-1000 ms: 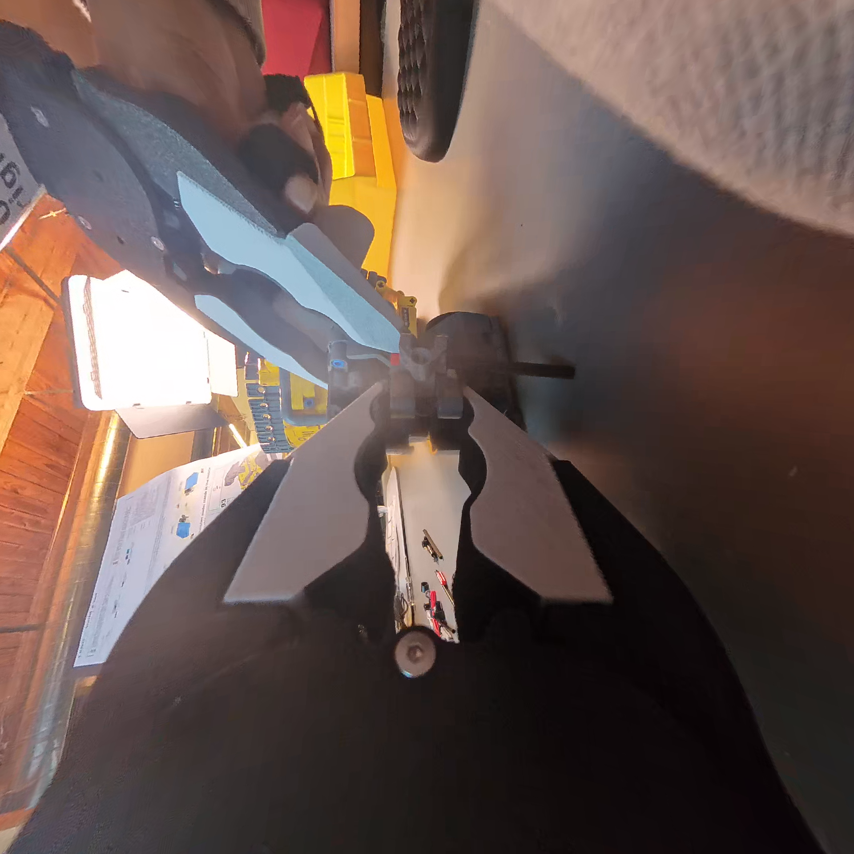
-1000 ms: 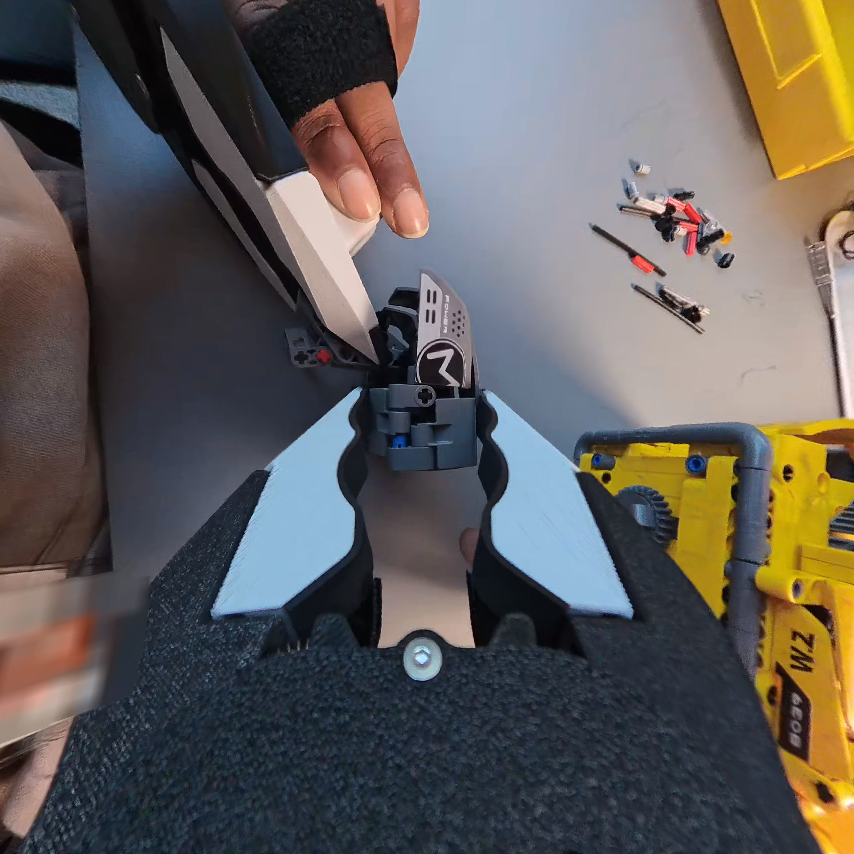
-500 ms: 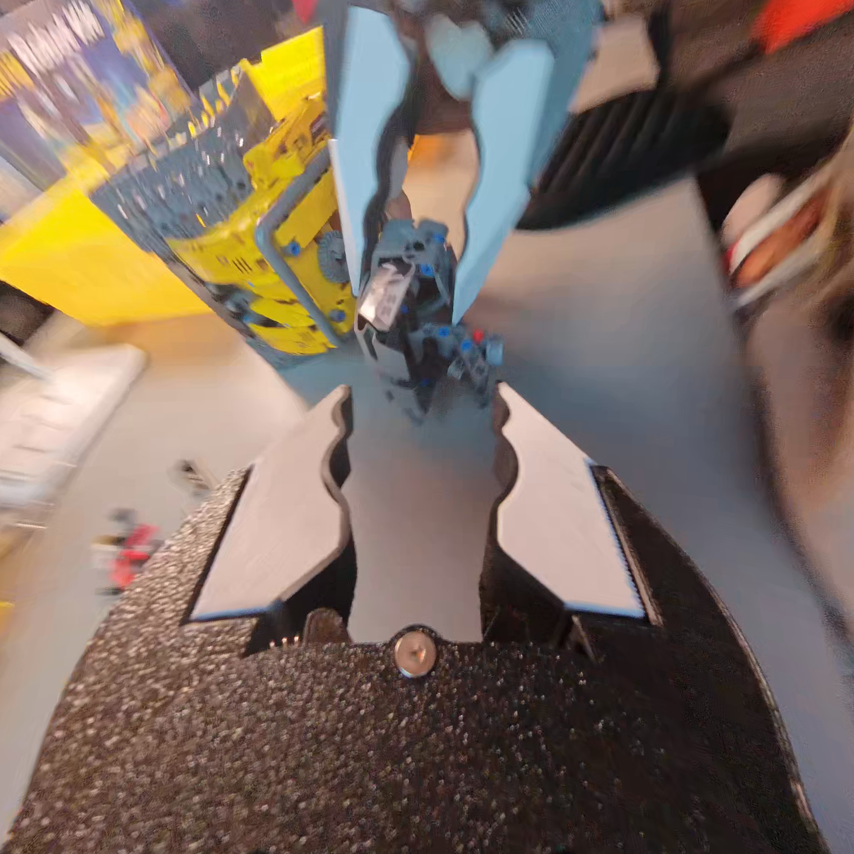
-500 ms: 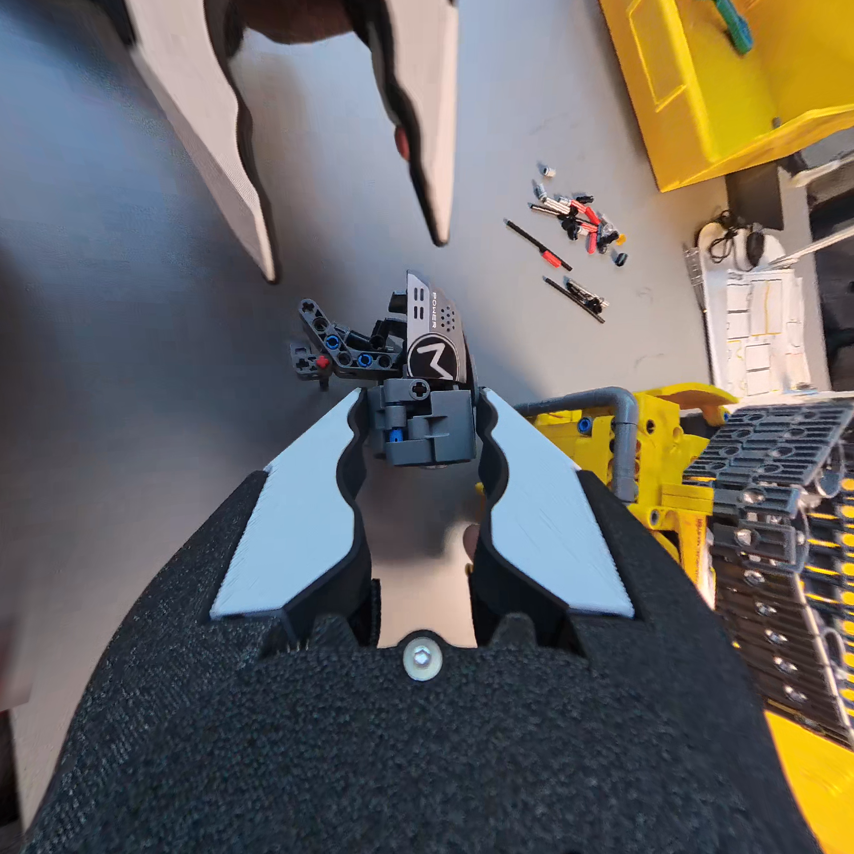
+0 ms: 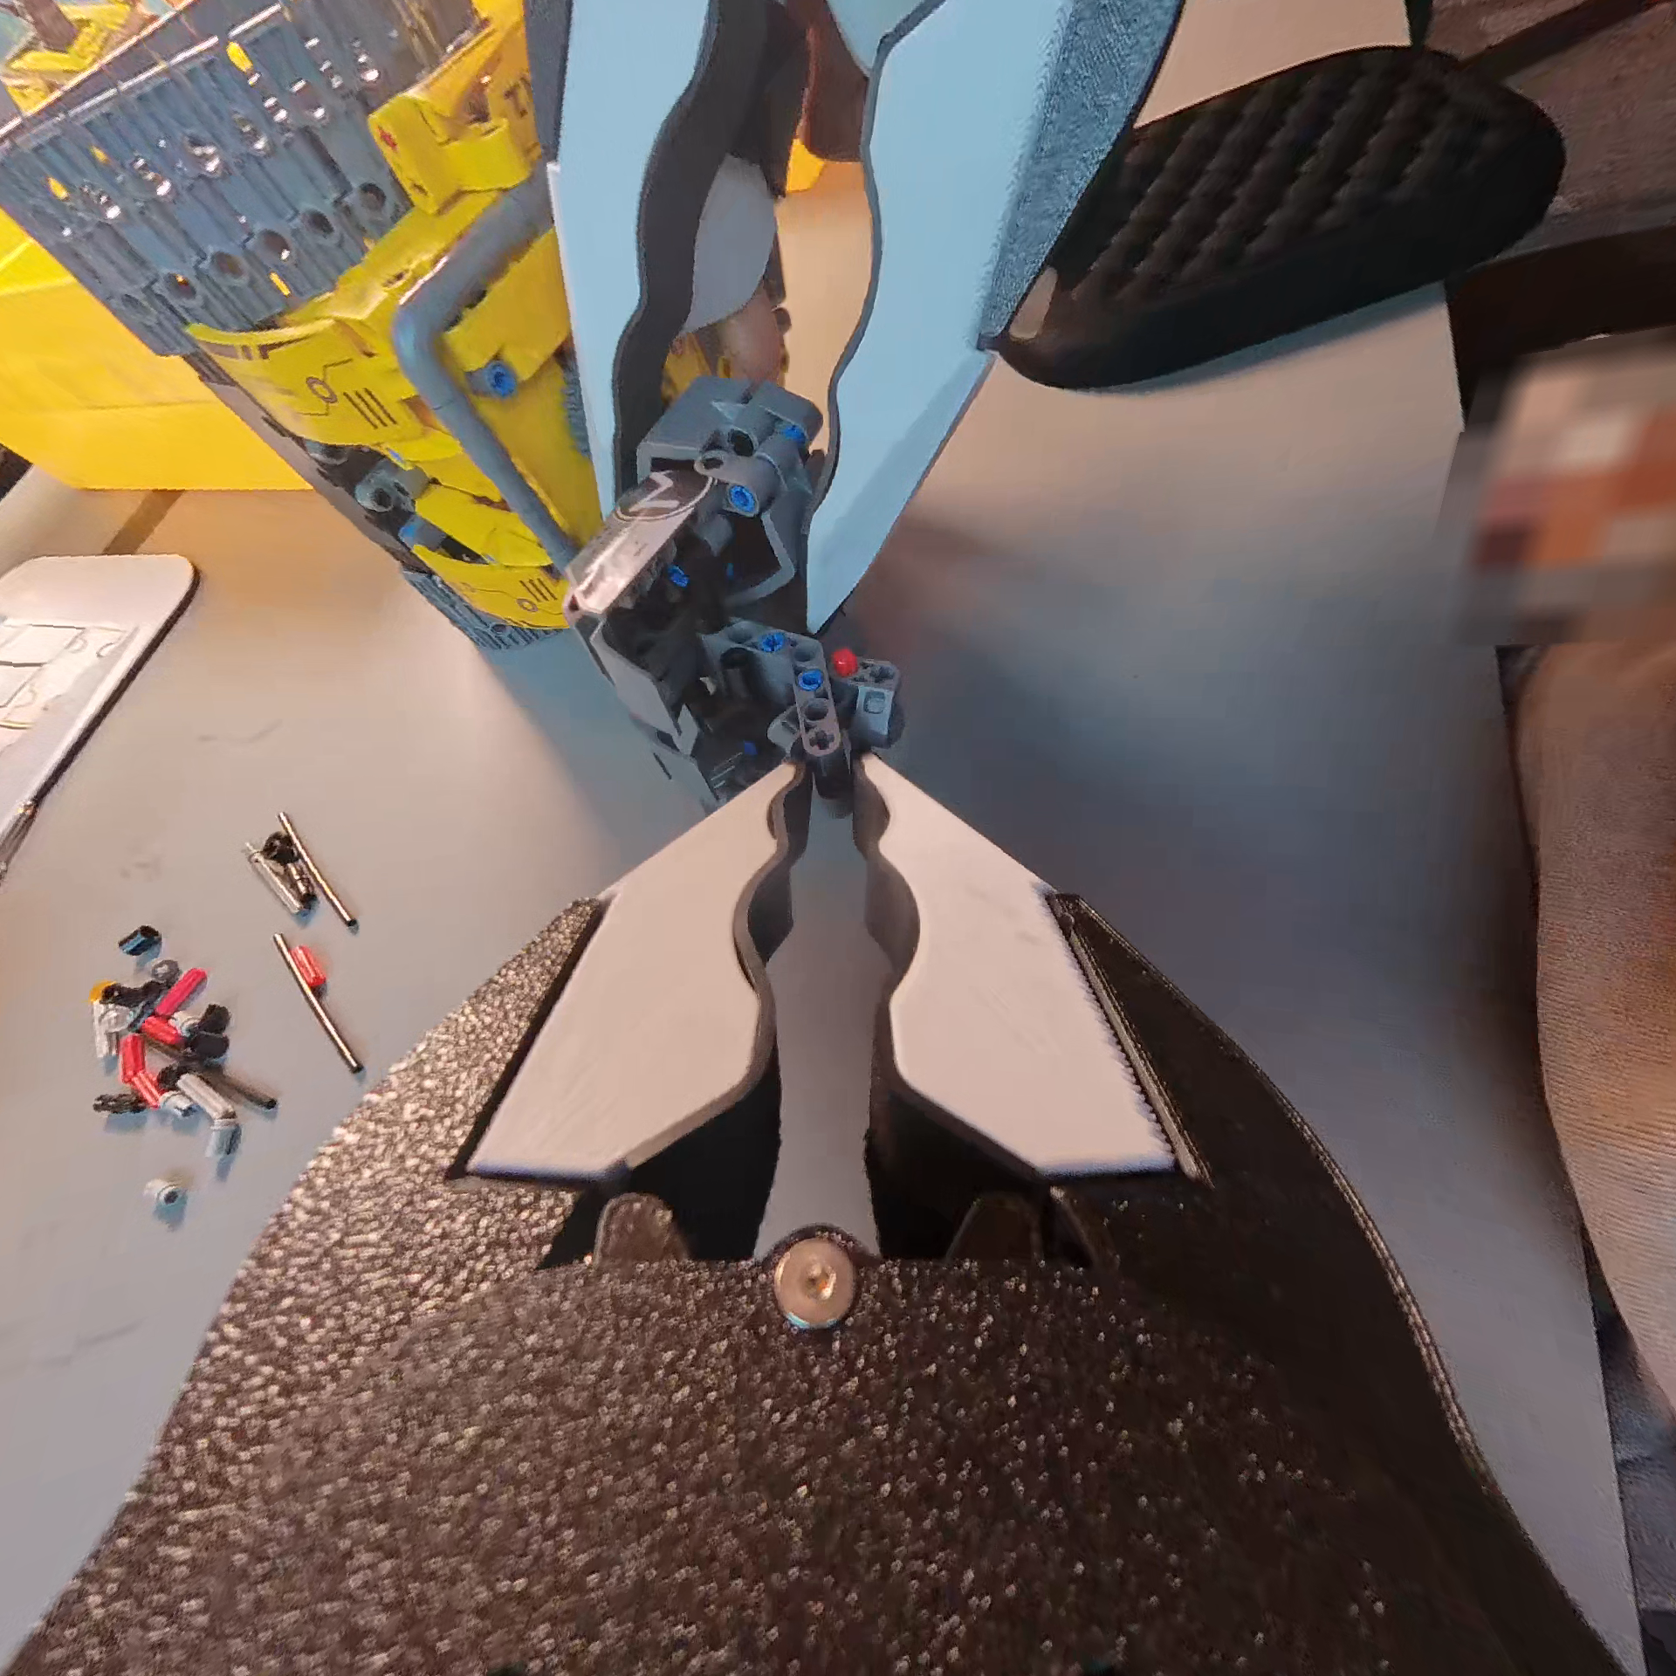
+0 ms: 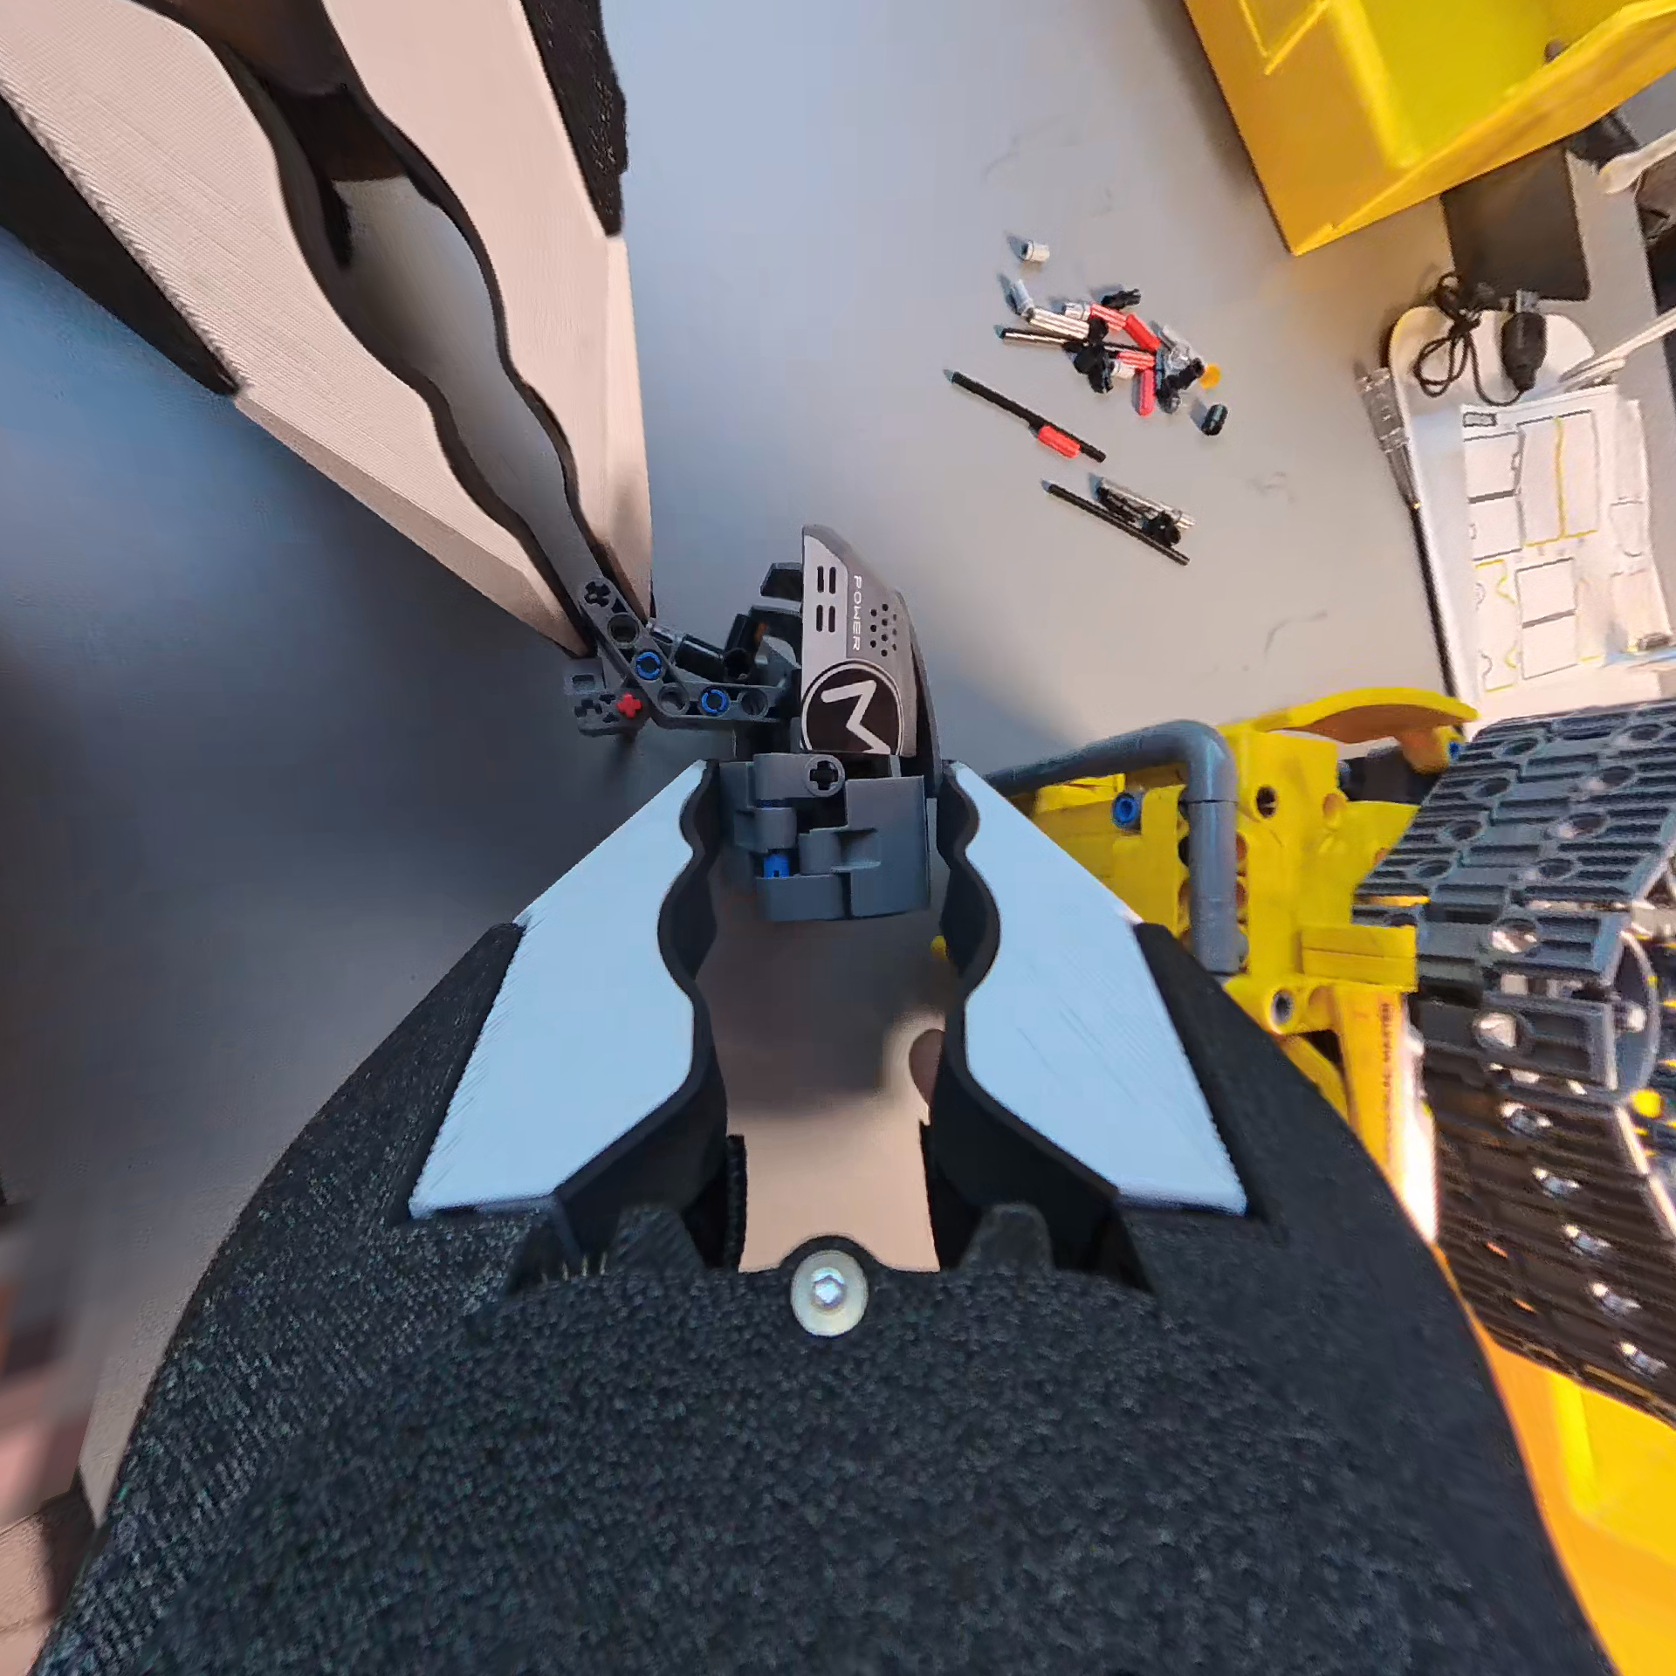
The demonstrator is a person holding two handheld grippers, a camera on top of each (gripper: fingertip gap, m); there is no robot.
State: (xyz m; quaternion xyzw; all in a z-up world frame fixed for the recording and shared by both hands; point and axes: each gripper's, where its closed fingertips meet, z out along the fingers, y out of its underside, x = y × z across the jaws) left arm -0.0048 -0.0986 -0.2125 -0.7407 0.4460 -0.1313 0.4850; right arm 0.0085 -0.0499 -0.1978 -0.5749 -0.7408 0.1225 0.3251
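gripping the grey brick assembly (image 6: 816, 725) from both ends, your right tongs (image 6: 821, 816) clench its block and your left tongs (image 5: 825, 784) pinch its angled beam (image 6: 635, 653), above the desk (image 6: 816, 272) beside the yellow tracked model (image 6: 1315, 907); nothing looks detached.

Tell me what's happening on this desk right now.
A person works two handheld grippers on a small grey brick assembly. The right gripper is clamped on its blocky grey end, while the left gripper pinches the thin angled beam at the other end. A yellow tracked model and loose pins lie nearby.
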